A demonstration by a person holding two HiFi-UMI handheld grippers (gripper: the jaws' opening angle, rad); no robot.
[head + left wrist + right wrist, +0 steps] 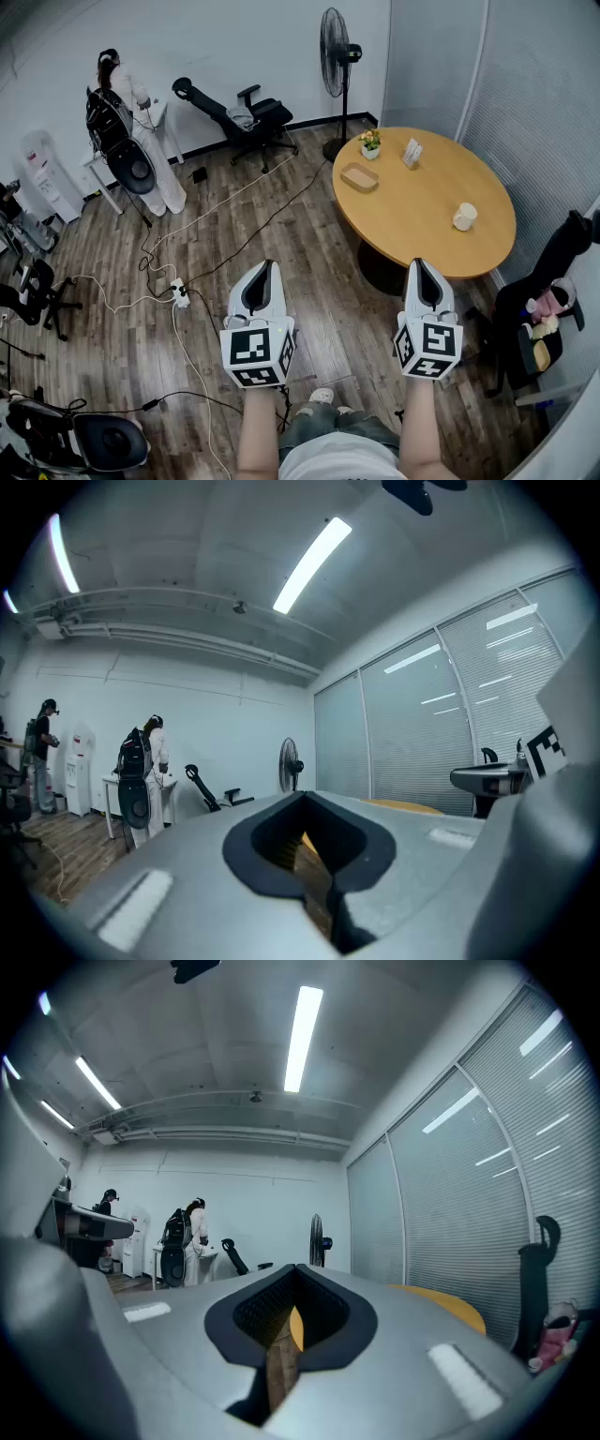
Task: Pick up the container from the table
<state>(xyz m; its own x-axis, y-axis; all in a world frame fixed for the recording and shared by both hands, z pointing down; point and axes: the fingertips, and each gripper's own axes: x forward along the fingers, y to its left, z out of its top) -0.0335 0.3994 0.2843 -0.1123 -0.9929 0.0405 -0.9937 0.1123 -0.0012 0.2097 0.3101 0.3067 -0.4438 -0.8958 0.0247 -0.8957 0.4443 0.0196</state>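
A shallow tan container (360, 176) lies near the far left edge of the round wooden table (412, 220). Beside it stand a small flower pot (371, 142) and a white card holder (412, 153); a white cup (464, 217) sits toward the right. My left gripper (267, 265) is held over the floor, well short of the table, jaws together and empty. At the table's near edge my right gripper (419, 263) is likewise shut and holds nothing. In the gripper views the left gripper (305, 794) and right gripper (298, 1267) point across the room, with only a strip of the table (450, 1305) showing.
A standing fan (336, 42) and a reclined office chair (239, 117) stand behind the table. A person (141, 131) stands at a small desk far left. Cables and a power strip (178, 292) cross the wood floor. A dark chair with bags (544, 300) is at the right.
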